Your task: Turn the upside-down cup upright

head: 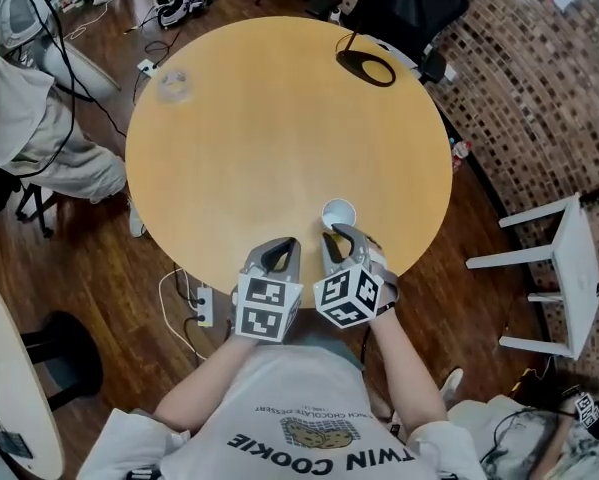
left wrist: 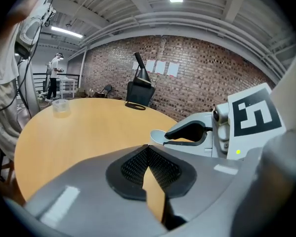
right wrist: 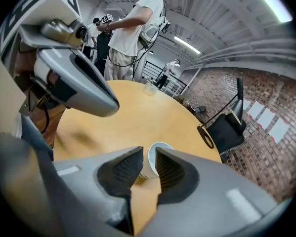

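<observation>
The white cup (head: pixel 338 213) stands upright, mouth up, on the round surface (head: pixel 279 118), just ahead of the right tool (head: pixel 336 233). Right tool: jaws slightly apart, nothing pressed between the pads; the cup shows through the gap, beyond the tips. Left tool (head: pixel 279 248): just beside the right tool, on its left, jaws closed together at the tips, empty. Both tools hang over the surface's edge nearest the person.

"TWIN COOKIE", upside down, on the person's shirt (head: pixel 309 420)
</observation>
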The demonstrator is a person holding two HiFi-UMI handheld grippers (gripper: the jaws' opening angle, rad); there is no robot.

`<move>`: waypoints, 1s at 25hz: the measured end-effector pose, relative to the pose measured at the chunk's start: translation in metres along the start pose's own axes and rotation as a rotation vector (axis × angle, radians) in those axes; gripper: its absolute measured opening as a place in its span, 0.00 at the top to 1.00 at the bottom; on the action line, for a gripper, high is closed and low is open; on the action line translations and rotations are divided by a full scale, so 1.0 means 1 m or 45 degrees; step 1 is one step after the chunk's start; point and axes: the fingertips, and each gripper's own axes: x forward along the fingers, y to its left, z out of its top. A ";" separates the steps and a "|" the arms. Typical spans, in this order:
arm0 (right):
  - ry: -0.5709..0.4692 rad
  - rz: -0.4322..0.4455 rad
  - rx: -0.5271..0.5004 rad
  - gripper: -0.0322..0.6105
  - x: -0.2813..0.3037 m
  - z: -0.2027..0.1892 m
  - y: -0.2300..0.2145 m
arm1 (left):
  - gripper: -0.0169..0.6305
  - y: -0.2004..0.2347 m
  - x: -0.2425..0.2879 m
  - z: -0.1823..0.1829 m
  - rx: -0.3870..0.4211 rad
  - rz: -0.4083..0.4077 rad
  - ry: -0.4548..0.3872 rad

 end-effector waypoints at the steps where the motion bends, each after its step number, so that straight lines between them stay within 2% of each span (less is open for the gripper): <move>1: 0.021 0.010 -0.012 0.85 0.004 -0.001 0.000 | 0.96 0.003 0.001 0.000 -0.002 -0.005 0.003; 10: 0.160 0.143 -0.110 0.86 0.032 -0.013 0.001 | 0.96 0.009 0.015 0.014 0.019 -0.036 0.011; 13: 0.158 0.186 -0.081 0.91 0.034 -0.014 0.001 | 0.96 0.011 0.019 0.017 0.017 -0.024 0.002; 17: 0.150 0.242 -0.027 0.92 0.031 -0.014 0.004 | 0.96 0.013 0.022 0.018 0.007 -0.009 0.000; 21: 0.115 0.282 0.078 0.92 0.023 -0.010 0.003 | 0.96 0.012 0.025 0.022 0.007 -0.005 -0.005; 25: 0.009 0.340 0.343 0.92 0.010 -0.003 -0.003 | 0.96 0.009 0.025 0.026 0.018 0.000 -0.002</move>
